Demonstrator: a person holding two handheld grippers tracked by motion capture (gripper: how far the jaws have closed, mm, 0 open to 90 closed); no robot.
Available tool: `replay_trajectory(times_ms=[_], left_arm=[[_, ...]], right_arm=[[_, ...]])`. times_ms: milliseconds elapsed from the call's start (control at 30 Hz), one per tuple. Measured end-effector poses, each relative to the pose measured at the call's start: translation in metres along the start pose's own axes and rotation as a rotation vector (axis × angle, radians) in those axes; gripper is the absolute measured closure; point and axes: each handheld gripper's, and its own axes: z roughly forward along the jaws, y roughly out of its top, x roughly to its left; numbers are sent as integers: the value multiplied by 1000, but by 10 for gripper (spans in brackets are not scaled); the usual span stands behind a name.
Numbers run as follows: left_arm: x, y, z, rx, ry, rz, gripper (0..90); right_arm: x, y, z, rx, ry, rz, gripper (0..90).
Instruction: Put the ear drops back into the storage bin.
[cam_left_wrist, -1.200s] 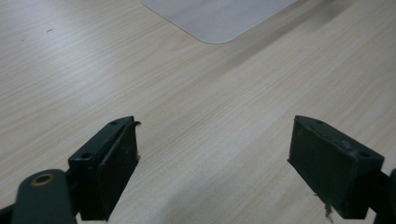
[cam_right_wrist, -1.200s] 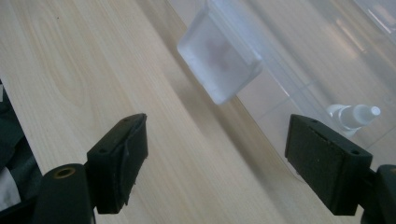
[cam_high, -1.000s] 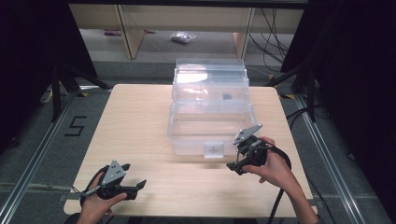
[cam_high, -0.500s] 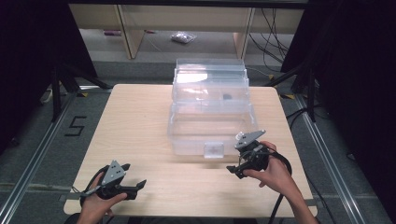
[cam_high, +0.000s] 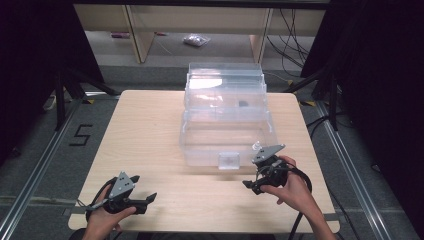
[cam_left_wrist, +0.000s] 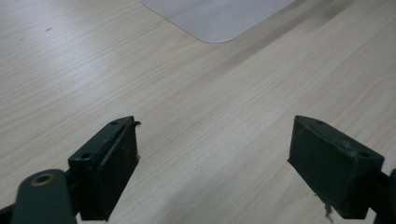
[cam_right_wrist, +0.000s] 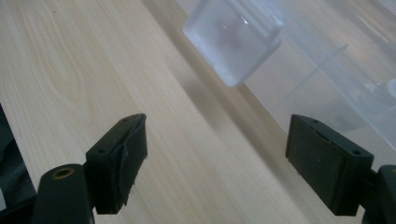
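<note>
1. Wooden table (cam_high: 150, 130), bare at front.
2. Clear plastic storage box (cam_high: 226, 117) at table's centre-rear, latch (cam_high: 229, 160) facing front.
3. Right gripper (cam_high: 252, 184) near latch, jaws wide, empty.
4. Left gripper (cam_high: 148, 198) at front-left, well apart from box, jaws wide, empty.

Light wooden table (cam_high: 150, 130), grey floor (cam_high: 30, 165)

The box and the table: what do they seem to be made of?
The box looks like clear, glossy plastic: the table shows through its walls, and light glints on top. Its front latch seems frosted plastic. The table looks like pale wood or wood-look laminate with a matte finish: grain lines run along it.
</note>
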Motion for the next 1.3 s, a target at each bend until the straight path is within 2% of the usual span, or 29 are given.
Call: replay_trajectory(times_ms=[33, 100, 167, 200, 233, 267, 367, 433, 500, 600, 633, 733, 800, 900, 933, 1000, 1033, 1100, 1133, 1233, 1267, 1300], left_arm=[[0, 0, 0, -2, 1, 0, 152], [1, 0, -1, 8, 1, 11, 152], [0, 0, 0, 0, 0, 1, 152], [1, 0, -1, 10, 0, 12, 152], [1, 0, -1, 10, 0, 12, 152], [1, 0, -1, 9, 1, 11, 152], [1, 0, -1, 10, 1, 12, 152], [1, 0, -1, 10, 1, 12, 152], [1, 0, -1, 9, 1, 12, 152], [1, 0, -1, 10, 1, 14, 152], [1, 0, -1, 15, -2, 23, 152], [1, 0, -1, 10, 1, 15, 152], [1, 0, -1, 17, 0, 22, 152], [0, 0, 0, 2, -2, 9, 152], [0, 0, 0, 2, -2, 9, 152], [0, 0, 0, 2, -1, 8, 152], [0, 0, 0, 2, -1, 9, 152], [0, 0, 0, 2, -1, 10, 152], [0, 0, 0, 2, -1, 10, 152], [0, 0, 0, 2, -2, 10, 152], [0, 0, 0, 2, -2, 10, 152], [0, 0, 0, 2, -1, 10, 152]], right_arm=[[0, -1, 1, -3, 11, -3, 217], [1, -3, 2, -27, -24, -6, 217], [1, -4, 2, -26, -2, -8, 217], [1, -4, 2, -34, 5, -8, 216], [1, -4, 2, -34, 5, -8, 216], [0, -6, 4, -58, 2, -31, 216], [1, -10, 5, -67, -11, -9, 214], [1, -13, 7, -83, -7, -13, 214], [0, -14, 7, -75, -8, -16, 214], [1, -17, 8, -79, -4, 5, 211], [0, -21, 11, -99, -4, 5, 210], [1, -24, 14, -91, 6, 11, 209], [1, -26, 15, -105, -7, 16, 209], [0, -30, 17, -94, 9, 30, 206], [1, -31, 18, -111, 6, 39, 203], [0, -33, 19, -107, 11, 41, 201], [2, -36, 19, -107, 0, 66, 201], [1, -38, 19, -93, 13, 70, 201], [0, -40, 21, -118, 14, 63, 201], [1, -44, 19, -126, 7, 92, 200], [-1, -45, 19, -131, 12, 82, 200], [1, -46, 18, -121, 9, 115, 199]])
